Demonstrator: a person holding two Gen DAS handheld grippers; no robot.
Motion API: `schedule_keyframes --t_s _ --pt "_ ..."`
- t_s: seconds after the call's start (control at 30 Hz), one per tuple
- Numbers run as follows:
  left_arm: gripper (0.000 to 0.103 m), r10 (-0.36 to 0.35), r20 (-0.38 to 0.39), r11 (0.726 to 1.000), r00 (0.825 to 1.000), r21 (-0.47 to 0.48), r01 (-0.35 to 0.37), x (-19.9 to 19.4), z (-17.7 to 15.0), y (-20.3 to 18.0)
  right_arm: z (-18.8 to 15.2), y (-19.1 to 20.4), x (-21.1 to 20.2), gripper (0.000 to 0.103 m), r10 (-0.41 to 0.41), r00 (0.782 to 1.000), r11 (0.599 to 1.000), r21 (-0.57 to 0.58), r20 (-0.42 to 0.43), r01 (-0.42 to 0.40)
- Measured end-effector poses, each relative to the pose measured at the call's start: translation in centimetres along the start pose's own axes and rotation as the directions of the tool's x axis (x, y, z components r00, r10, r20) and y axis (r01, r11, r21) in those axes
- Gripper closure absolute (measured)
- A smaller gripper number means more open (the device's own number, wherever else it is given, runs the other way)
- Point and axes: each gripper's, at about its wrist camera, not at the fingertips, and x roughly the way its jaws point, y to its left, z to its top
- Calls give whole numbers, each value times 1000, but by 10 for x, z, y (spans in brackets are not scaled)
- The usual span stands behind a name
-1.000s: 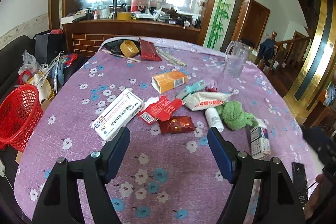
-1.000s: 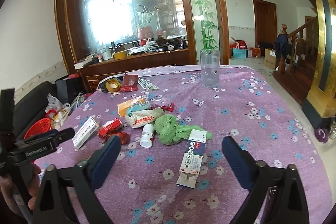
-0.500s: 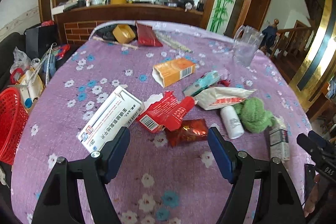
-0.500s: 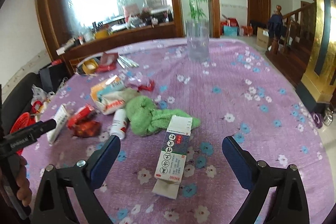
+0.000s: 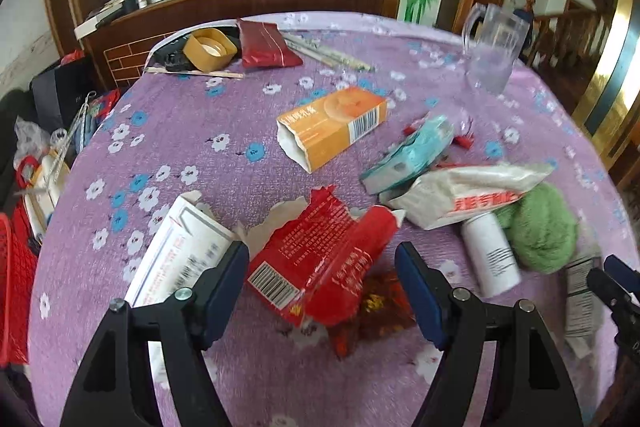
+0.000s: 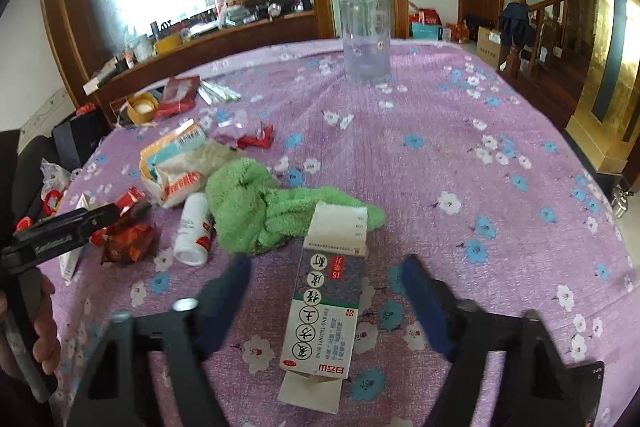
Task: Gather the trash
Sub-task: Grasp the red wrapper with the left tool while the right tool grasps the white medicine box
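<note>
Trash lies on a purple flowered tablecloth (image 5: 248,115). My left gripper (image 5: 322,261) is open, its jaws on either side of a torn red packet (image 5: 320,263); a dark red wrapper (image 5: 376,303) lies just beyond it and a white medicine box (image 5: 176,259) lies at its left finger. My right gripper (image 6: 326,277) is open, its jaws on either side of a grey-white medicine carton (image 6: 328,299). An orange box (image 5: 332,127), a teal packet (image 5: 412,155), a white bag (image 5: 464,191), a white bottle (image 5: 488,255) and a green cloth (image 6: 256,211) lie nearby.
A red basket (image 5: 16,291) stands off the table's left edge. A clear mug (image 6: 365,39) stands at the far side. A tape roll (image 5: 210,49), a dark red pouch (image 5: 264,45) and chopsticks (image 5: 332,55) lie at the back. A wooden counter stands beyond the table.
Both grippers have moved forward and down toward the table. The left now straddles the red packet, the right straddles the grey carton. Both stay open.
</note>
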Motion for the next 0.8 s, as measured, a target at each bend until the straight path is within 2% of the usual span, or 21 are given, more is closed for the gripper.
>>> schedule_keyframes --t_s 0.03,0.07,0.1,0.13,0.17,0.2,0.3,0.5,0.6,0.73,0.8 --pt "29 6 1 1000 1000 9 -6 2 1 -1 -1 0 4 43 4 1000 1000 5 -16 -4" --pt "34 6 -8 1000 1000 13 -6 6 1 -1 -2 -1 6 54 5 1000 1000 8 -27 -5" --pt "53 -4 -26 1000 1000 6 4 10 3 0 -3 -1 9 63 6 999 1000 10 -35 -5" --pt "72 -19 -52 1000 998 -7 19 14 4 3 -4 -2 10 63 9 999 1000 15 -41 -9" --pt "76 -35 -78 999 996 -25 34 17 4 5 -6 -3 10 64 13 999 1000 20 -40 -12" --pt "76 -54 -85 998 995 -48 50 18 4 9 -7 -4 9 64 17 999 1000 24 -34 -16" --pt "80 -47 -50 998 998 -50 45 6 1 10 -10 -2 0 65 27 1000 999 26 -10 -27" --pt "81 -76 58 996 995 -47 79 -48 -10 11 -10 8 -36 65 55 995 998 36 85 -58" --pt "81 -117 120 989 986 -80 127 -86 -19 17 -7 23 -65 65 92 984 995 10 155 -94" --pt "81 -129 191 981 973 -116 153 -130 -34 31 -8 53 -106 65 134 957 991 -57 259 -123" --pt "81 -121 219 980 968 -127 151 -149 -44 38 -10 67 -120 65 147 947 988 -90 284 -126"
